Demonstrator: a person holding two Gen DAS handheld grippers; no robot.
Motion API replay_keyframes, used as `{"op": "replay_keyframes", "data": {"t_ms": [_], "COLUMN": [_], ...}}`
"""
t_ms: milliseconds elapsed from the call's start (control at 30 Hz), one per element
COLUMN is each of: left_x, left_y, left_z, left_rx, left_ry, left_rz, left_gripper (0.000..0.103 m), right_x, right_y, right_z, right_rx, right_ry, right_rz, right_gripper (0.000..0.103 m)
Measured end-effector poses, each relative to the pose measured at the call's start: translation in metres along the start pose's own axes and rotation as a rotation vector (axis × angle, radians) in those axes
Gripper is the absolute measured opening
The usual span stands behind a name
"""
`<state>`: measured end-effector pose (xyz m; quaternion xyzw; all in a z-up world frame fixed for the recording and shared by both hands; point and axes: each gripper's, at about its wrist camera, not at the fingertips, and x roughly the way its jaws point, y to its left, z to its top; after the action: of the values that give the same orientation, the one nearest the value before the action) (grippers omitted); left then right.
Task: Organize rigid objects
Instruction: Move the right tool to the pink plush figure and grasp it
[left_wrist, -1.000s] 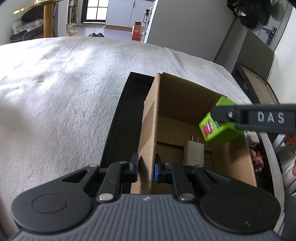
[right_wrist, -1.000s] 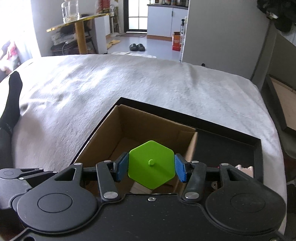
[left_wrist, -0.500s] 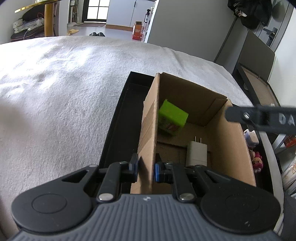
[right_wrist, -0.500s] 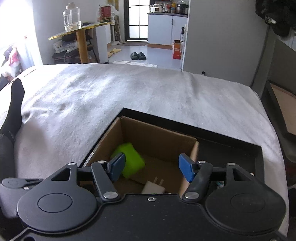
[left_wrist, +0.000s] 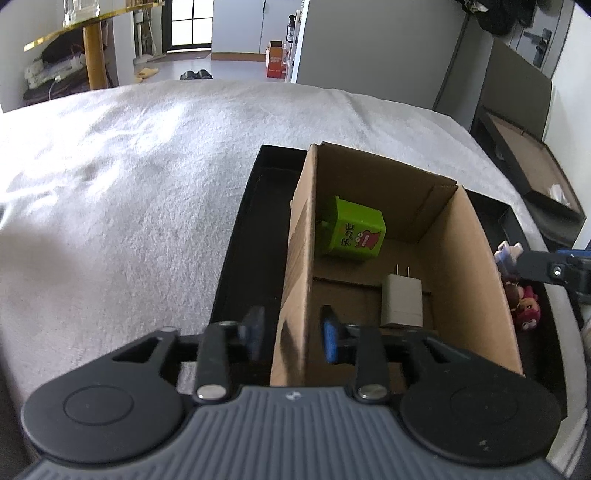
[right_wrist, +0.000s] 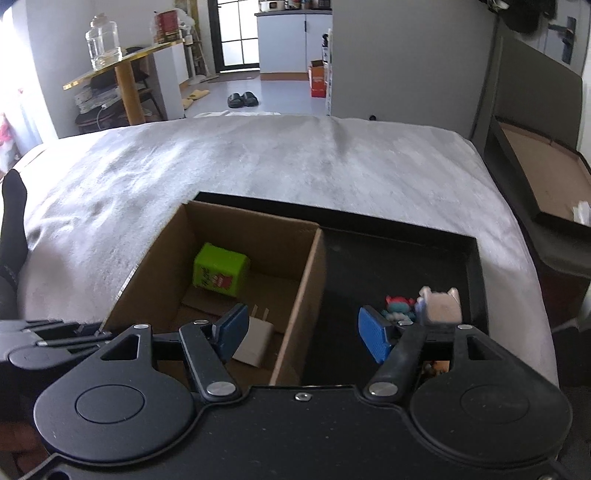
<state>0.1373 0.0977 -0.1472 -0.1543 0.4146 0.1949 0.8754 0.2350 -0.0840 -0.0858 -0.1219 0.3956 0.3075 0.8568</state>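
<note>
Left wrist view: left gripper (left_wrist: 291, 338) just opened off cardboard box (left_wrist: 476, 266) wall at lower centre, empty right gripper (right_wrist: 301, 330) apart, could knock unheld box.

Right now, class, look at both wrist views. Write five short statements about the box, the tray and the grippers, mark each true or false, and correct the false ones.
1. The green cube lies inside the cardboard box. True.
2. The right gripper holds the green cube. False: its jaws are open and empty; the cube lies in the box.
3. A white charger lies in the box, nearer the cameras than the cube. True.
4. The small toys lie in the box. False: they lie in the black tray, outside the box.
5. The left gripper straddles a box wall, pads off it. True; its jaws have just been opening.
</note>
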Motion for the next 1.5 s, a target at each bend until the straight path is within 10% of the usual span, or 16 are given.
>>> {"op": "replay_keyframes", "data": {"t_ms": [233, 533, 833, 1067, 1500], "left_x": [-0.004, -0.005, 0.0, 0.001, 0.003], "left_y": [-0.012, -0.02, -0.026, -0.03, -0.042], "left_z": [0.003, 0.004, 0.004, 0.005, 0.007], "left_rx": [0.046, 0.068, 0.087, 0.084, 0.116], "left_ry": [-0.016, -0.025, -0.003, 0.007, -0.016], "left_rz": [0.055, 0.095, 0.14, 0.138, 0.155], "left_gripper": [0.065, 0.067, 0.068, 0.091, 0.092], "right_x": [-0.006, -0.016, -0.017, -0.014, 0.012], "right_y": [-0.023, -0.051, -0.064, -0.083, -0.117], "right_z": [-0.012, -0.021, -0.03, -0.039, -0.056], "right_rx": [0.042, 0.109, 0.118, 0.174, 0.259], "right_ry": [0.002, -0.044, -0.059, -0.056, 0.011], "right_rz": [-0.017, -0.024, -0.039, -0.027, -0.048], "right_gripper": [0.085, 0.102, 0.103, 0.103, 0.101]}}
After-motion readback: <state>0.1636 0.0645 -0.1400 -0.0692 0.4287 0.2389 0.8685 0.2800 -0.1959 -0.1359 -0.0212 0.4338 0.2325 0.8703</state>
